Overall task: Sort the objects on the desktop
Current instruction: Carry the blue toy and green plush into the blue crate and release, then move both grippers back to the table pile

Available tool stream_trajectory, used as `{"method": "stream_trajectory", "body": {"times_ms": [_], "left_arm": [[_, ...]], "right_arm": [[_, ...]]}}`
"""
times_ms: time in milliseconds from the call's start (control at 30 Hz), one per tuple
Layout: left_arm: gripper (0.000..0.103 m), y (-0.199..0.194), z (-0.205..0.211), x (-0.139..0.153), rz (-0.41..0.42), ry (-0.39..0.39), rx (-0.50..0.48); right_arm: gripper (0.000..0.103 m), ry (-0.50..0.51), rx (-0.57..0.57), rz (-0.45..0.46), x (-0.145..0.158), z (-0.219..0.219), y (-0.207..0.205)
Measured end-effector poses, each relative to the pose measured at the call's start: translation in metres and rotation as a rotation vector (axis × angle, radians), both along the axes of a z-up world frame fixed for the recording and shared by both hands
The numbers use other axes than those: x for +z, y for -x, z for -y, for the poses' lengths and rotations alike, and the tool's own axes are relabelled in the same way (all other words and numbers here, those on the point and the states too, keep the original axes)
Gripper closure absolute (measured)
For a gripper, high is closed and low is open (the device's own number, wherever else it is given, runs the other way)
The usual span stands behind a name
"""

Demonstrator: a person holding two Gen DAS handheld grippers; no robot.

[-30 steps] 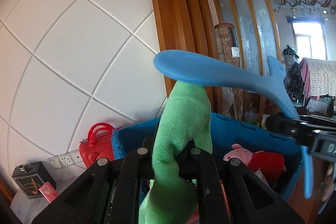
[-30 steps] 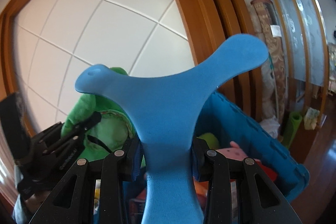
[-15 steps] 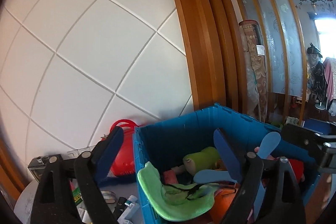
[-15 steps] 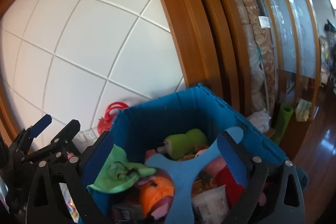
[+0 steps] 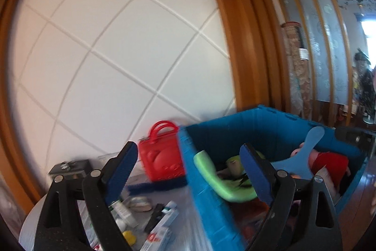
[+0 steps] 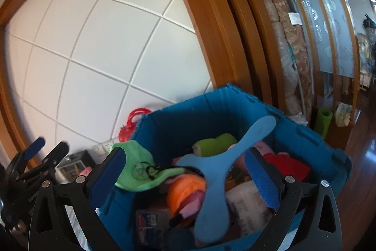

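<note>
Both grippers are now hanging empty, where a second ago the left was pinching the green plush and the right the blue three-armed toy; both things are now lying inside the blue crate.

From the left wrist view, the left gripper [image 5: 188, 171] is holding its jaws spread wide, straddling the near-left corner of the blue crate [image 5: 206, 204]. The green plush [image 5: 221, 185] is lying just inside that corner, draped below the rim. Left of the crate, on the table [image 5: 188, 227], tubes and small bottles [image 5: 152, 222] are waiting unsorted, with a red handbag [image 5: 162, 157] standing behind them against the wall.

From the right wrist view, the right gripper [image 6: 185, 173] is likewise spread and holding nothing, hovering over the crate's open top. The blue three-armed toy [image 6: 218, 168] is resting on the pile, one arm pointing toward the crate's far-right wall.

The remaining clutter is lying left of the crate, so the left gripper is probably the nearer one for the next pick.
</note>
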State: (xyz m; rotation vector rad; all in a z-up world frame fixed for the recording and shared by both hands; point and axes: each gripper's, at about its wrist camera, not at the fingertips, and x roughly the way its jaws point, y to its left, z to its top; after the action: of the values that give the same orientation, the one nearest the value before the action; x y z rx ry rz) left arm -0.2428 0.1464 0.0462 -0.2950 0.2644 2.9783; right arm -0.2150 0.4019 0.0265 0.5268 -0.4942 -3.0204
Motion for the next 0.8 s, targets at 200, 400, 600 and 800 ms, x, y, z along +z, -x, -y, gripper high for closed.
{"method": "stream_trajectory", "body": {"times_ms": [200, 400, 600, 800], "left_arm": [[0.014, -0.024, 0.050, -0.004, -0.003, -0.002, 0.039], [0.014, -0.028, 0.110, -0.005, 0.014, -0.002, 0.085], [0.014, -0.033, 0.163, -0.019, 0.033, -0.006, 0.107], [0.014, -0.033, 0.218, -0.035, 0.065, 0.002, 0.125]], "right_arm": [[0.000, 0.004, -0.017, 0.012, -0.006, 0.025, -0.003], [0.000, -0.026, -0.020, 0.030, -0.001, 0.076, 0.000], [0.000, -0.139, -0.003, 0.022, 0.007, 0.154, -0.008], [0.000, -0.224, 0.017, 0.040, 0.000, 0.226, -0.007]]}}
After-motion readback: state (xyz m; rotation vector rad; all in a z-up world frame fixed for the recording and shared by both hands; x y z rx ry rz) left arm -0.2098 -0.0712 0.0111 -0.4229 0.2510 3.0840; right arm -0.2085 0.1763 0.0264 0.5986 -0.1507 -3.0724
